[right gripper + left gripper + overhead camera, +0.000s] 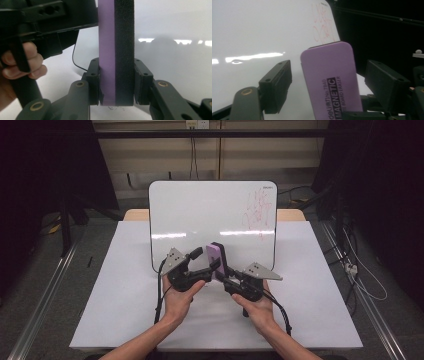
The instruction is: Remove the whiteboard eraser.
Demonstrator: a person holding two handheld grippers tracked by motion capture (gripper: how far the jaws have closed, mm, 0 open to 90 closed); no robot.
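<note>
Eraser (pixel 115 50) in right hand-held gripper (pixel 117 82) (upright)

I've got open table (pixel 115 290) at lower left and lower right; ahead, the upright whiteboard (pixel 200 215) blocks the frame's centre, with the eraser (pixel 217 257) just before it.

the counter (pixel 125 285) is covered by a white sheet, with a strip of light wood showing at its far edge on either side of the whiteboard (pixel 200 215). the whiteboard lies on the far middle of the counter, reaching past that edge, with rounded corners, glare streaks and red scribbles (pixel 257 210) near its far right corner
</note>
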